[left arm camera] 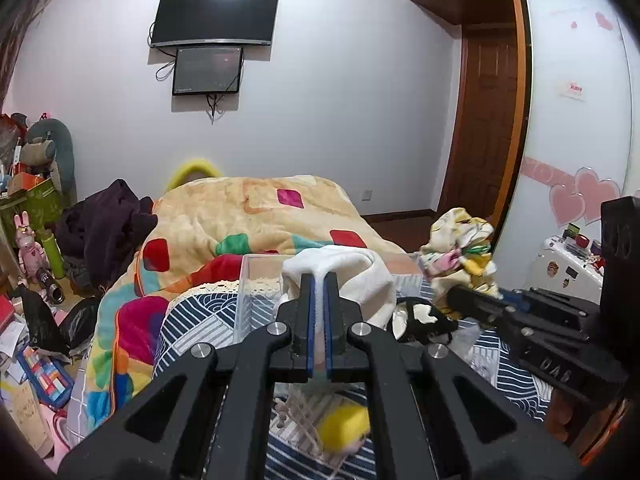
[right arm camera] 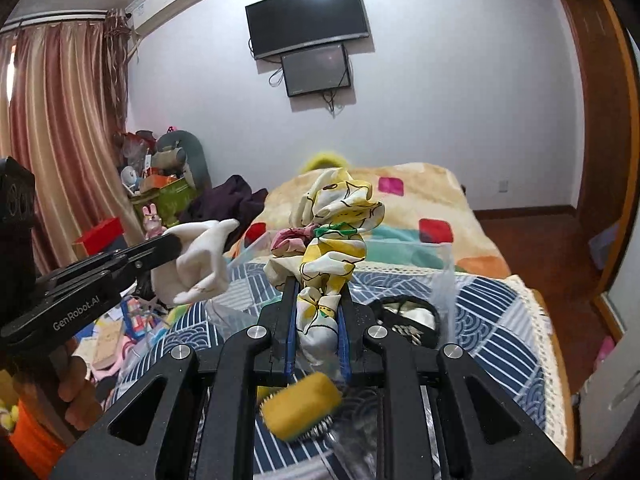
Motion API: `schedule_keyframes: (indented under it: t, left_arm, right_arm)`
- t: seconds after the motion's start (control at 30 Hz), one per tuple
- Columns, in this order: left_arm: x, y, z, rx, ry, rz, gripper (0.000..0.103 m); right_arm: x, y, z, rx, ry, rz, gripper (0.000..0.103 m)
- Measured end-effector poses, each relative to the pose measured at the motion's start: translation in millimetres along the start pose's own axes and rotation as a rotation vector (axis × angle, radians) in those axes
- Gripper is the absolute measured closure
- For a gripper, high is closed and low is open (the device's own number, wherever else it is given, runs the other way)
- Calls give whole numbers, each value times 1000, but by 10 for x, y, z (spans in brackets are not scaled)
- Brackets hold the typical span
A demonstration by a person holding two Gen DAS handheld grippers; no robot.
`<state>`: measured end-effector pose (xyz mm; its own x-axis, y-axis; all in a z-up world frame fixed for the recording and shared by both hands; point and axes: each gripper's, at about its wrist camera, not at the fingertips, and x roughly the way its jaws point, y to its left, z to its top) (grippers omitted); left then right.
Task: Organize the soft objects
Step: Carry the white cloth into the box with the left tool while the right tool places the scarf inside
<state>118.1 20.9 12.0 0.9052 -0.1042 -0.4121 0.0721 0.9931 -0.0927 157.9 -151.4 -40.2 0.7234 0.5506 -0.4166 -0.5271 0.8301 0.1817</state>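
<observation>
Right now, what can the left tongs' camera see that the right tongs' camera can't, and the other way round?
Only the left wrist view shows the sliding wardrobe door with pink hearts and the white suitcase beside it. Only the right wrist view shows the striped curtains and the air conditioner. Both show the wall TV, the patchwork blanket, the clear plastic bin, the left tongs clamping a white cloth, and the right tongs clamping a yellow floral cloth.

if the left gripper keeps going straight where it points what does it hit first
Probably the clear box just ahead: the left gripper, shut on the white cloth, points over its rim toward the blanket behind. Depth is unclear.
</observation>
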Motion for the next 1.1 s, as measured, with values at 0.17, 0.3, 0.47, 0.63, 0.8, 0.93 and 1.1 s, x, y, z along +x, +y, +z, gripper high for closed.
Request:
schedule_keyframes:
  t: [0.17,0.3,0.47,0.63,0.8,0.93,1.1]
  left_arm:
    - [243,41,12,-2,29,26,100]
    - [496,69,-75,11,87,51,100]
    - [777,96,-192,32,163,73,101]
    - [904,92,-240,38,198,72,100]
    - [881,20,-239,51,212,47,100]
    - [804,-45,-248,59,213,36,99]
    - [674,-35,-229,27,204,13,98]
  right_arm:
    - [263,66,7,-19,54,-18,88]
    - [463,53,-21,-26,117,-40,88]
    - [604,36,-64,-33,166,-45,88]
    - [735,36,-65,-52,210,-53,88]
    - [774,44,-103,-56,245,-53,86]
    - [710,68,-84,-78,226,-61,77]
    - [537,86,-41,-104,172,-93,67]
